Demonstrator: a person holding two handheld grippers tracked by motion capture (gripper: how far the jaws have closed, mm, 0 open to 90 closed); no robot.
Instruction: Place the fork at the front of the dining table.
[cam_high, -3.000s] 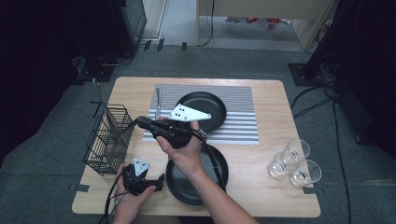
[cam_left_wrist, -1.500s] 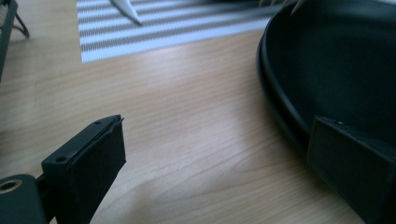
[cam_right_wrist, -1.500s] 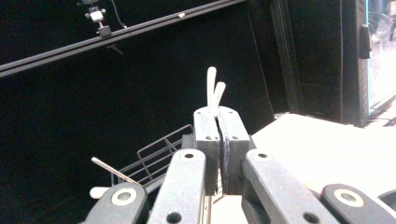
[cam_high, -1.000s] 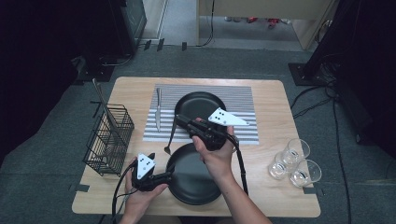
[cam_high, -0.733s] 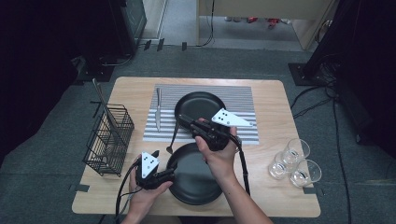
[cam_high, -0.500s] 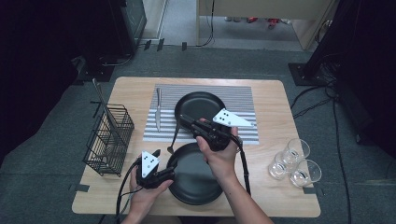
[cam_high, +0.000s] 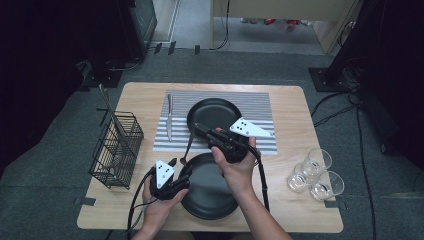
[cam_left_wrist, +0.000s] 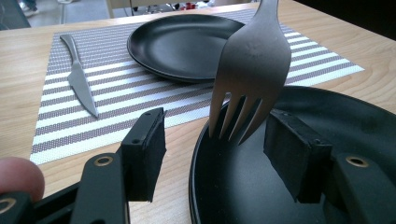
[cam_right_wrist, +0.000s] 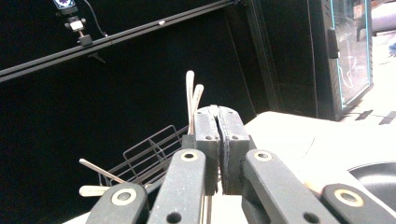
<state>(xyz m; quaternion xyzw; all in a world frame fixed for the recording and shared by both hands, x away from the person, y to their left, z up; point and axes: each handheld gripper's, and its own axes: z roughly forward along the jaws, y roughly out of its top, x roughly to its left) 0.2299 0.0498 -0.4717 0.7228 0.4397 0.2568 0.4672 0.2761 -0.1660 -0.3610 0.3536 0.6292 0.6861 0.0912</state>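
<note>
Two risks stand out: the silver metal fork (cam_left_wrist: 252, 70), hanging tines-down over the near black round plate's (cam_high: 210, 202) rim, could swing or slip — the right gripper (cam_high: 199, 128), clenched, seems to pinch only its handle end (hard to confirm). The left gripper (cam_left_wrist: 219, 156), half open and just closing, straddles the rim and the tines, pads touching neither.

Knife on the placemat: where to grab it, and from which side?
Probably the handle, the far end of the knife, from straight above, with the fingers either side of its narrow width. It lies flat on the striped placemat, blade towards the person. The plate sits apart on its right, so both sides look free.
</note>
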